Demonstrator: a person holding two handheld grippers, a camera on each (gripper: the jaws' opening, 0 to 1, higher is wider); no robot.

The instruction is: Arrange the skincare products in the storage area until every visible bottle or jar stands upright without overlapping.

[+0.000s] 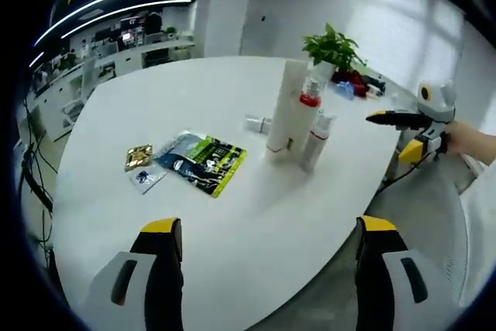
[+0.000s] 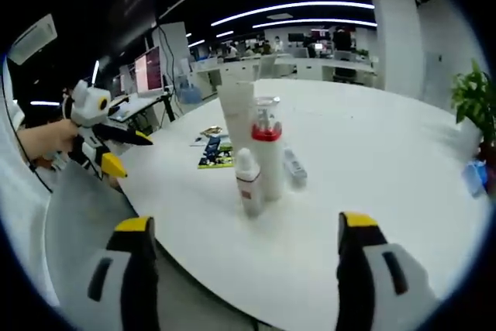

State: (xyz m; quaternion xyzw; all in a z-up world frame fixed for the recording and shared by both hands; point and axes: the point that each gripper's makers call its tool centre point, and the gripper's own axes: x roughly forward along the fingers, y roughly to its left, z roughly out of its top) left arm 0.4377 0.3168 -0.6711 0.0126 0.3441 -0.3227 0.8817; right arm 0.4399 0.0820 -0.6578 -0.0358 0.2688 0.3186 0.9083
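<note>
Three skincare products stand close together on the white table (image 1: 232, 238): a tall white tube (image 1: 284, 106), a bottle with a red collar and clear cap (image 1: 307, 114), and a small white bottle with a red band (image 1: 318, 141). Behind them a small pale container (image 1: 258, 124) lies on its side. My left gripper (image 1: 270, 226) is open over the near table edge, well short of them. The right gripper view has the tube (image 2: 238, 110), red-collared bottle (image 2: 267, 156), small bottle (image 2: 249, 184) and lying container (image 2: 294, 167). My right gripper (image 2: 245, 224) is open and empty at the table's rim.
Flat sachets lie left of the bottles: a green-black packet (image 1: 203, 162), a gold one (image 1: 139, 156) and a small blue-white one (image 1: 147, 177). A potted plant (image 1: 333, 48) stands at the far edge. A hand (image 1: 469, 141) holds the other gripper (image 1: 403, 122) beyond the table's right side.
</note>
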